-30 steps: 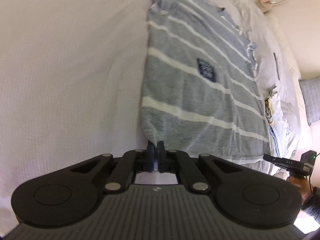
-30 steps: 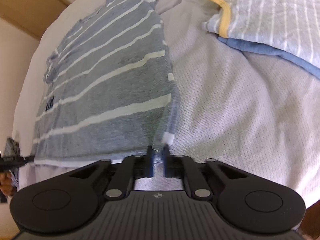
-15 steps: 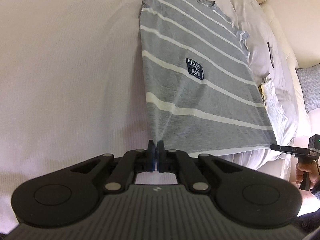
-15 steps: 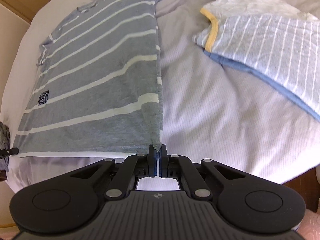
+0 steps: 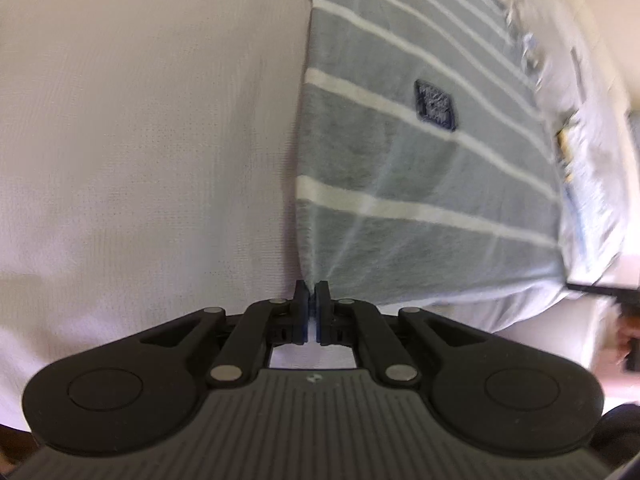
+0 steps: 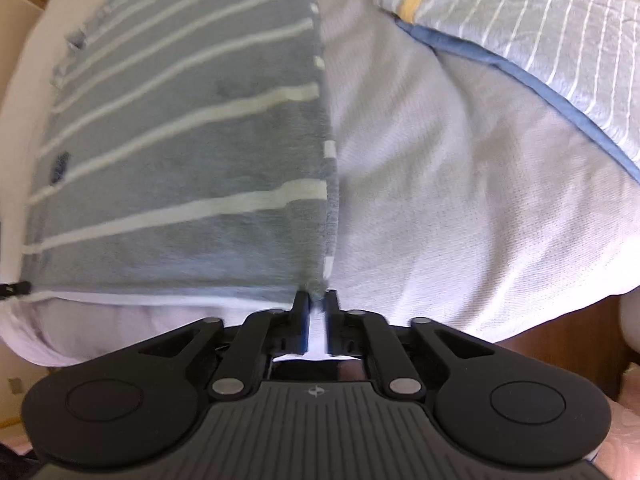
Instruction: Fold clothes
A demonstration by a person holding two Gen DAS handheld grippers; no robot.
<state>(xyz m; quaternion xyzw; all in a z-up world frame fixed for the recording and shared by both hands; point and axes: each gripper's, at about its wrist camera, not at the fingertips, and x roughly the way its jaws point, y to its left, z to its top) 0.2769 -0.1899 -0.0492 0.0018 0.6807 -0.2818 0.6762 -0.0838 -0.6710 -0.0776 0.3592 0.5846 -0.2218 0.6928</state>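
The left gripper [image 5: 312, 294] pinches the grey striped shirt's [image 5: 420, 168] hem corner. The right gripper [image 6: 319, 304], jaws just opening, stands slightly parted at the other corner. The shirt spreads toward twelve o'clock on the white bedspread [image 5: 140, 140].

White textured bedspread [image 5: 140, 140], wooden bed frame [image 6: 560, 320] below its edge, wall outlet [image 6: 15, 385] at lower left.

Bright, soft daylight; motion blur and fisheye warping toward the edges.
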